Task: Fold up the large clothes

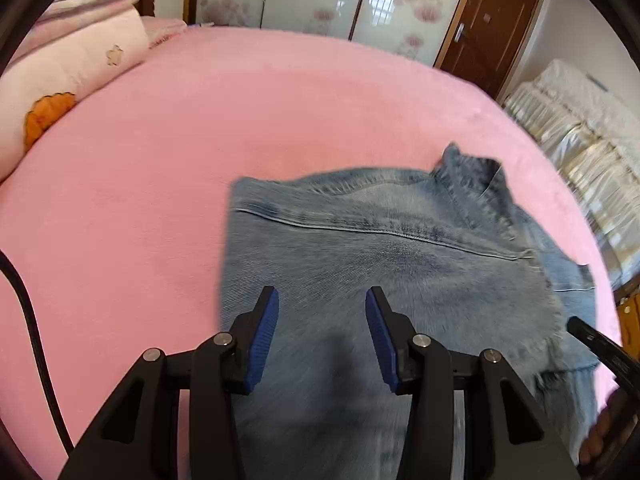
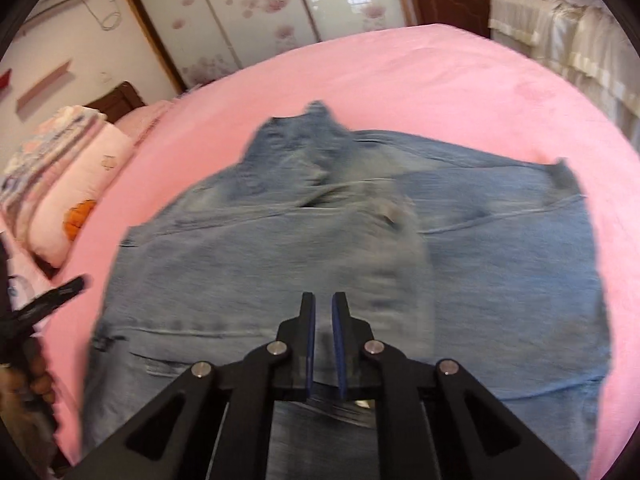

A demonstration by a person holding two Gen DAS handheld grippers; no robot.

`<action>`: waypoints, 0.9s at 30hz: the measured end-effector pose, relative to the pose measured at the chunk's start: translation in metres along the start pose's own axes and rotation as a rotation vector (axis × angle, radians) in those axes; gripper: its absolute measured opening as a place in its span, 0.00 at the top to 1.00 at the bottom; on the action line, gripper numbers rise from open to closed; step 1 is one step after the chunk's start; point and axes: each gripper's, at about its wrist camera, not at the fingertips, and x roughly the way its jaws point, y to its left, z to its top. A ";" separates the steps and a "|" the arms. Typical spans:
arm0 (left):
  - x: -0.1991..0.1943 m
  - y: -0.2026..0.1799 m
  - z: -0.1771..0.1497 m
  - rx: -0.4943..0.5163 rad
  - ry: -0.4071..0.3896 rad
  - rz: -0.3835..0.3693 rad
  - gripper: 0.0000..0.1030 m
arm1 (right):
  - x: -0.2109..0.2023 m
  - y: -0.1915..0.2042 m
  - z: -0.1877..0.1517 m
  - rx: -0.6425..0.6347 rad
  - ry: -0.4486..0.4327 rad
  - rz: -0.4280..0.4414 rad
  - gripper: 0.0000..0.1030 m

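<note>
Mid-fold: the denim garment (image 2: 320, 260) lies partly folded on the pink bed (image 2: 420, 80), its collar toward 12 o'clock. Left gripper (image 1: 322, 300) hovers wide and empty above it; right gripper (image 2: 323, 300) is narrowed, though whether it pinches cloth cannot be told. The next move likely calls for gripping a free edge and carrying it across.

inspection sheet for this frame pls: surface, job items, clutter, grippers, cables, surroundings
Surface: pink bed sheet, smooth where bare.
Job's things: denim garment lying spread on the sheet, partly folded over itself, collar end away from the cameras; blurred in both views.
Clutter: folded pink quilts stacked at the left edge of the bed, apart from the garment.
Grippers: left gripper open above the denim, nothing between its fingers; right gripper nearly closed, a narrow gap between the pads; whether it pinches cloth cannot be told.
Cables: black cable at the left edge of the left wrist view.
Surroundings: floral sliding wardrobe doors, brown door, cream-covered furniture beside the bed.
</note>
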 end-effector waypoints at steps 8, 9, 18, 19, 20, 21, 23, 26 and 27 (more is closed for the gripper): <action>0.048 0.011 -0.010 -0.026 0.046 0.086 0.58 | 0.043 0.001 -0.009 -0.064 0.070 -0.116 0.90; 0.047 0.015 -0.011 -0.026 0.046 0.072 0.58 | 0.044 -0.011 -0.012 -0.051 0.072 -0.136 0.92; -0.003 0.017 -0.007 -0.042 0.092 0.019 0.54 | -0.013 -0.033 -0.009 0.033 0.035 0.005 0.91; -0.013 0.013 -0.008 -0.036 0.090 0.014 0.53 | -0.022 -0.030 -0.010 0.037 0.024 0.013 0.91; -0.025 0.010 -0.011 -0.029 0.087 0.012 0.53 | -0.032 -0.029 -0.011 0.041 0.014 0.018 0.91; -0.040 0.005 -0.013 -0.021 0.083 0.007 0.50 | -0.043 -0.028 -0.012 0.044 0.005 0.025 0.91; -0.063 -0.001 -0.018 -0.009 0.076 0.003 0.47 | -0.066 -0.024 -0.015 0.047 -0.006 0.028 0.90; -0.112 -0.014 -0.032 0.034 0.054 -0.005 0.44 | -0.093 -0.025 -0.020 0.078 0.000 0.023 0.65; -0.128 -0.018 -0.036 0.051 0.043 -0.004 0.42 | -0.106 -0.027 -0.024 0.096 -0.011 0.041 0.59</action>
